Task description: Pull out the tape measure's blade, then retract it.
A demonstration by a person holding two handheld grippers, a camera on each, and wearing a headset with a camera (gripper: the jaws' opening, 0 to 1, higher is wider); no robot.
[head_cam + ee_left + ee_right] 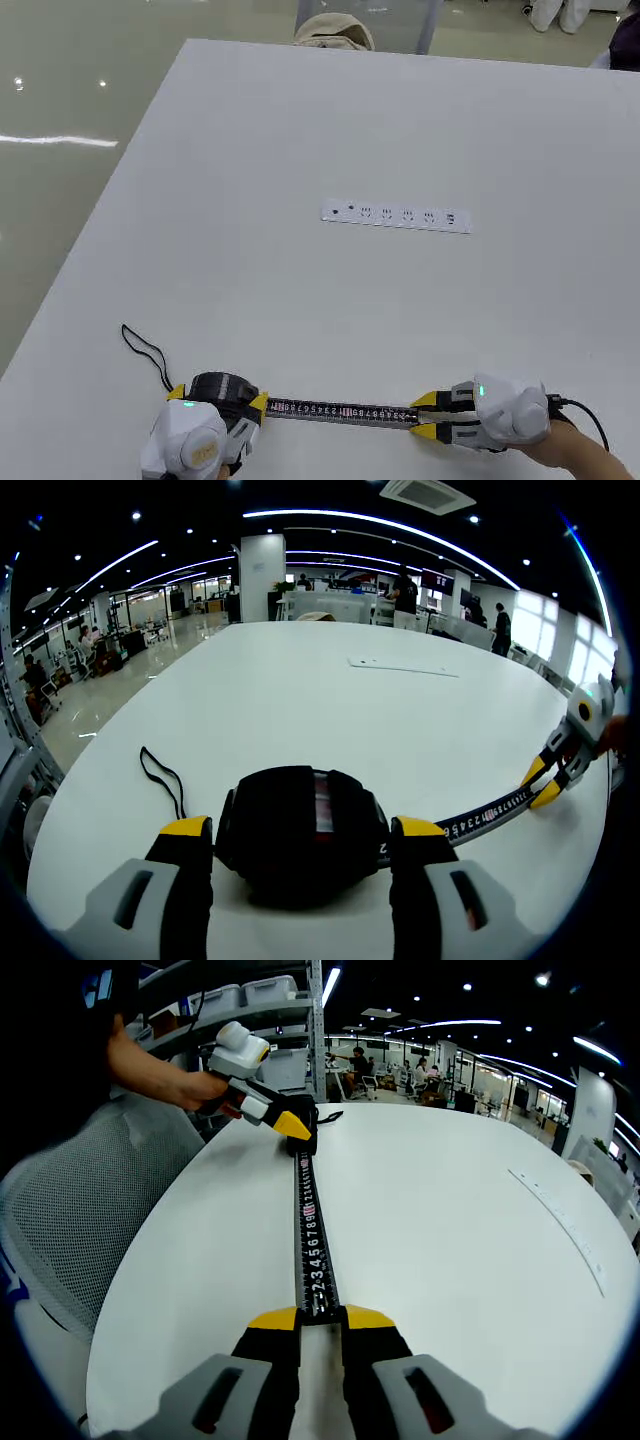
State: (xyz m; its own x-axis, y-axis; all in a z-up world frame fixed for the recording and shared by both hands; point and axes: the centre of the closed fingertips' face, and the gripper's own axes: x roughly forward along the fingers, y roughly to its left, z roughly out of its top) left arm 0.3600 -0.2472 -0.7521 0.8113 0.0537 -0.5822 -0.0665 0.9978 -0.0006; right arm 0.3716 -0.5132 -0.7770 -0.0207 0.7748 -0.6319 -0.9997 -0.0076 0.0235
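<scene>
Black, rounded tape measure case (222, 390) flat on the table (300, 130), near its front-left corner; thin black cord (145, 352) looping off leftward. Dark blade (340, 411) with pale numerals drawn out straight, flat along the table's front edge.

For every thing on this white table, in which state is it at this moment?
Black tape measure case: clamped, resting on the white table.
Dark numbered blade: pulled out, lying straight and flat.
Left hand-held gripper: shut on the case.
Right hand-held gripper: shut on the blade's end.
Thin black wrist cord: slack, lying loose.
White flat power strip: lying flat, nothing plugged in.
</scene>
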